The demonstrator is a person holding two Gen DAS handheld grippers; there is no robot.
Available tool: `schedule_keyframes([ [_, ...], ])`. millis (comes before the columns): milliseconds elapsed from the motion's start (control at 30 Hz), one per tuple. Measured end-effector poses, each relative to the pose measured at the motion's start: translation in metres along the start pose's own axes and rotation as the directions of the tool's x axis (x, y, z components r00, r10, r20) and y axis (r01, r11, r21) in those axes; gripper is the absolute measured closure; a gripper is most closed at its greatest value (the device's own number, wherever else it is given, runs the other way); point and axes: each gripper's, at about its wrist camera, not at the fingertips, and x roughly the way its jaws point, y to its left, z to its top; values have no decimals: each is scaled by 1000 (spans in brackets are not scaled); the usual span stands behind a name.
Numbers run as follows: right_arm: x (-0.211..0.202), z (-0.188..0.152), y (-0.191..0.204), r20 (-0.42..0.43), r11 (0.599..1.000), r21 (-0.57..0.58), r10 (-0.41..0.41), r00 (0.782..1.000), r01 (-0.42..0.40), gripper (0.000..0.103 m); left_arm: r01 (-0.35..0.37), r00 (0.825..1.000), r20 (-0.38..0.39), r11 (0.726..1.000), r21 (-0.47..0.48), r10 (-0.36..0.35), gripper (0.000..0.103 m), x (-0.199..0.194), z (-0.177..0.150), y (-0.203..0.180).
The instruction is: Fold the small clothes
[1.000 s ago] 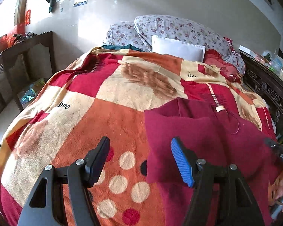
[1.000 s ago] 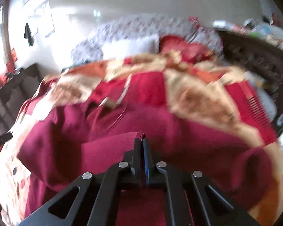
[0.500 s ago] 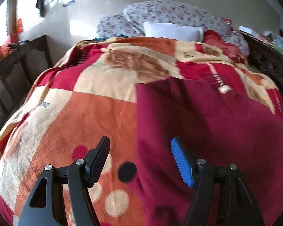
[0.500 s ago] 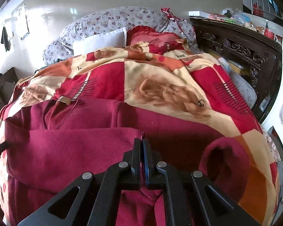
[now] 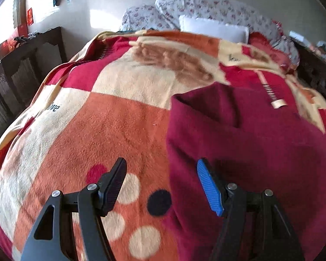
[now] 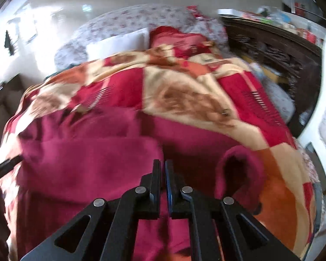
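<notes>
On a bed spread with a patchwork blanket (image 5: 110,130), I work at folding a dark red fleece garment (image 5: 250,148) that lies across the blanket's near half, below the white pillow (image 5: 215,29) at the head of the bed. My right gripper (image 6: 162,169) has its two fingers pressed together with only a sliver of a gap, and a folded-over flap of the garment (image 6: 93,169) runs right up to the tips. Motion blur hides whether cloth is actually pinched there, so I cannot tell if I grip it. My left gripper (image 5: 160,174) stands wide apart and holds nothing, poised above the garment's left edge, where red fleece meets the blanket's spotted orange patch.

The fabric looks thick, soft and limp: light to lift, not slippery, but sure to sag and drag on the fuzzy blanket, I judge. A sleeve cuff (image 6: 239,169) gapes to the right of my right fingers. The best hold, I think, is at a corner or doubled edge, such as the upper left corner (image 5: 180,100) nearest the pillow, pinching both layers so the fold stays square.
</notes>
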Motion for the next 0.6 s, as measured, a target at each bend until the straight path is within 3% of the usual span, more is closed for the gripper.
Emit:
schedule_keyframes([
  [167, 26, -9, 25, -65, 998, -53, 29, 997, -33, 98, 47, 999, 8, 997, 53, -48, 36, -23, -20, -15],
  [267, 46, -17, 27, -122, 998, -62, 10, 992, -17, 98, 32, 999, -18, 995, 98, -31, 36, -17, -35, -23],
  [367, 45, -23, 23, -115, 999, -52, -2, 993, -4, 96, 22, 998, -64, 995, 101, -16, 35, 0, -46, -23],
  [467, 36, -24, 22, -106, 998, -54, -25, 994, 20, 87, 27, 998, -60, 998, 56, -23, 28, 0, -49, -15],
  [600, 18, -26, 25, -80, 998, -56, -3, 997, -2, 73, 20, 998, -53, 998, 55, -17, 28, -6, -49, -15],
])
